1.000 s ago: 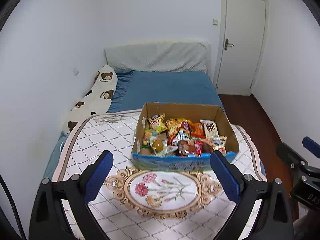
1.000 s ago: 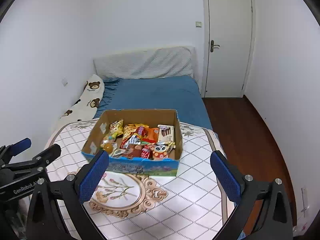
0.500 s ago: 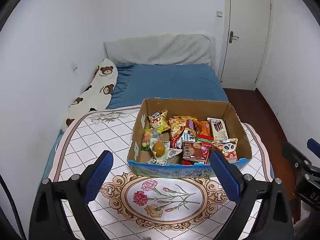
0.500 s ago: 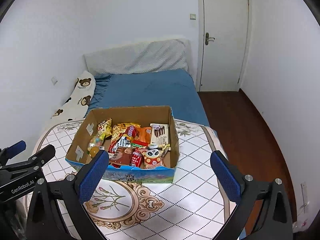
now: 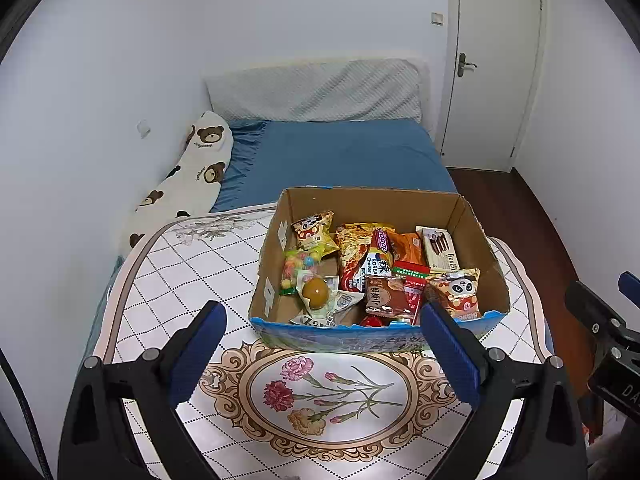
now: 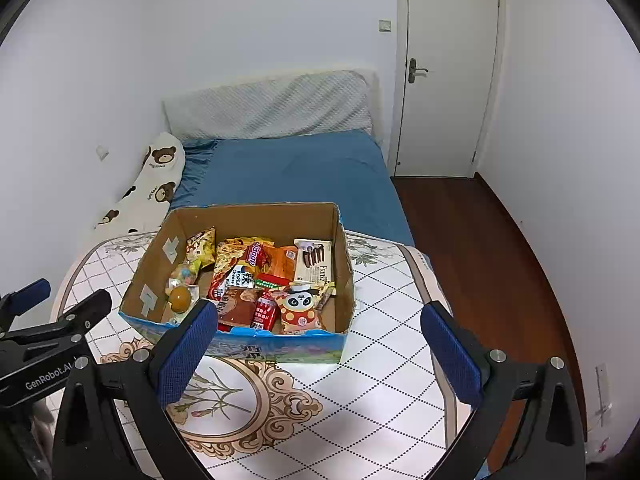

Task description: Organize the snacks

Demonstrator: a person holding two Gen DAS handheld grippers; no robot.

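Both grippers are drawing nearer the cardboard box (image 5: pixel 376 264), which is looming larger in each wrist view than a second ago. It is sitting toward the far edge of the quilted table cover (image 5: pixel 180 264), and every snack packet (image 5: pixel 390 298) in sight is lying loose inside it. The left gripper (image 5: pixel 320 354) and right gripper (image 6: pixel 316 354) are hovering short of the box's near wall, jaws spread wide and holding nothing. Such a scene fits either packets awaiting sorting or packets already gathered, so no next move is certain.

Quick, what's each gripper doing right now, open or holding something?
Left gripper: open, holding nothing.
Right gripper: open, holding nothing.
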